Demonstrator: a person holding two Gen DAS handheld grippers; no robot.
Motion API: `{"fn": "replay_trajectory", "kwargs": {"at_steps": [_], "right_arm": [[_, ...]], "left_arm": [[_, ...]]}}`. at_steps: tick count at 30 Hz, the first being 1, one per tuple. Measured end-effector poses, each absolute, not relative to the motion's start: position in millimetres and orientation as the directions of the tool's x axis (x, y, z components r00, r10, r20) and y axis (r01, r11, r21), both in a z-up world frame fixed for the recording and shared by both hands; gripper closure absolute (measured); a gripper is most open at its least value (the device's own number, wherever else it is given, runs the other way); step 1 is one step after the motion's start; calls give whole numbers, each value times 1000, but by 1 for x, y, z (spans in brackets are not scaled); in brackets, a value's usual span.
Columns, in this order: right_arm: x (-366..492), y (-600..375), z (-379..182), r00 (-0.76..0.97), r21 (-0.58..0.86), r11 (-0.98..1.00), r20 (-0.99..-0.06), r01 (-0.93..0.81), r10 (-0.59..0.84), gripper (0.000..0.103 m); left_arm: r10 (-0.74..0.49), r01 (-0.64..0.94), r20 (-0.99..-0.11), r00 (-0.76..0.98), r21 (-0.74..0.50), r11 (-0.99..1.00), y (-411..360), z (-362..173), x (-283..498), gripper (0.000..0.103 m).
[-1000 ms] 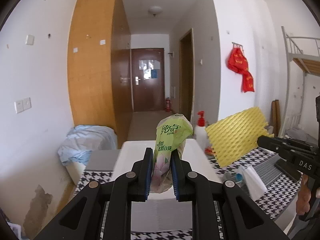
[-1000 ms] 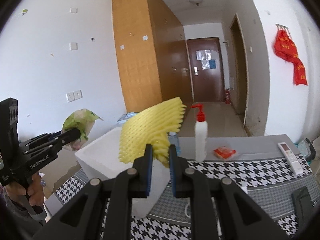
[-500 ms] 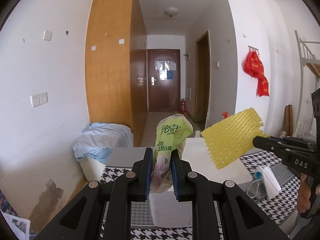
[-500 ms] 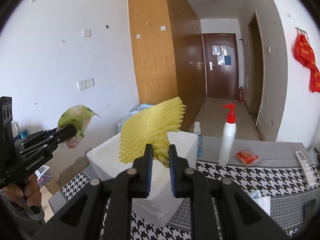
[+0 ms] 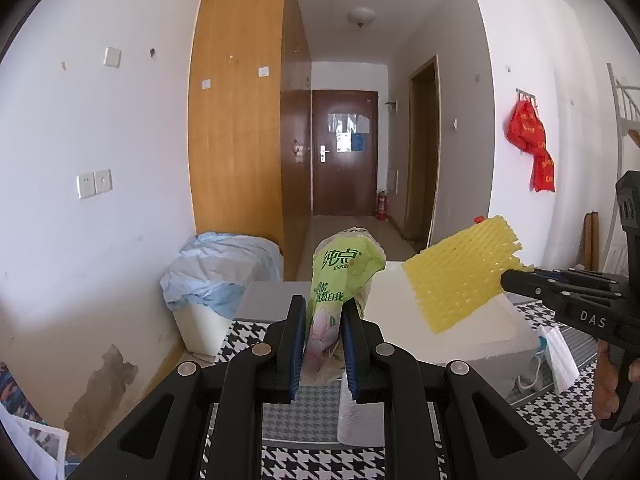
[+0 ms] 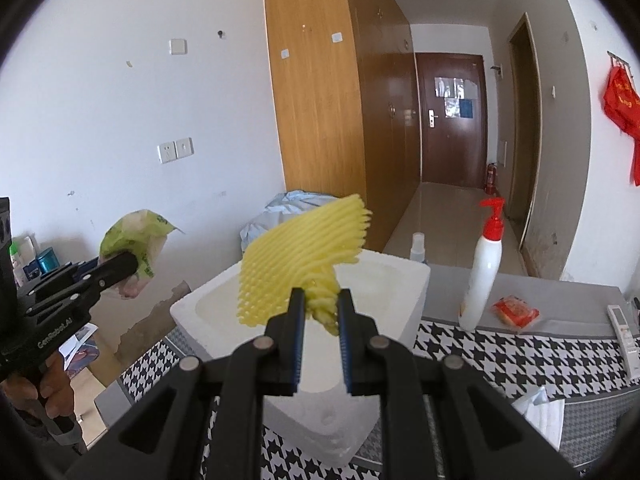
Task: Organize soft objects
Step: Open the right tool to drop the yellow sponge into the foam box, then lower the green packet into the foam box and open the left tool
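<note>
My left gripper [image 5: 322, 340] is shut on a green tissue pack [image 5: 340, 280] and holds it in the air left of a white foam box [image 5: 452, 340]. It shows in the right wrist view too [image 6: 136, 240]. My right gripper [image 6: 320, 332] is shut on a yellow foam net [image 6: 304, 264] and holds it over the open foam box [image 6: 320, 400]. The net also shows in the left wrist view [image 5: 460, 276], above the box.
The table has a houndstooth cloth [image 6: 500, 360]. On it stand a white pump bottle with a red top [image 6: 482, 276], a small spray bottle [image 6: 417, 246], a red packet [image 6: 516, 310], a remote [image 6: 624, 328] and a tissue [image 6: 540, 408]. A covered bin [image 5: 216, 280] stands left of the table.
Both grippers have moved left and up with their loads. The yellow net now hangs over the foam box's opening, and the tissue pack is beside the box's left edge.
</note>
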State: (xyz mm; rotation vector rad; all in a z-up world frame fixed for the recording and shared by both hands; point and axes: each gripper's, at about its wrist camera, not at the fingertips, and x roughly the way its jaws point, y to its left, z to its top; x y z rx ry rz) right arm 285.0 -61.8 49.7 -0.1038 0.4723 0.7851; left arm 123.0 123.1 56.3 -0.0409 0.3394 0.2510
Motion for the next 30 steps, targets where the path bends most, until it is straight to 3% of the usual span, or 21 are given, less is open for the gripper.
{"fn": "replay_trajectory", "kwargs": {"at_steps": [3,5,7,21,26,30], "right_arm": [[287,-56,45,598,85,704,-464,-705,654,67],[287,-53,44,598,78,702,-462,-708,655,40],[283,-51,44,605,63,700,-450,-712,657,30],[273,-59,51,620,51,698,-418,-714,664,21],[266,-68,52,641,30,702,-382,-711,666,2],[262,-73,55,659,4,708,-363,-706,659,1]], "left_arm": [[241,-257,-340,909,-2,966,126,55,124,84],[242,-259,-343,908,-3,966,127,54,124,84],[246,-263,-343,907,-4,965,128,55,125,84],[228,-244,-344,911,-4,970,122,55,128,84],[207,-218,-338,918,5,976,116,58,133,84],[190,-201,-340,921,4,980,111,59,139,84]]}}
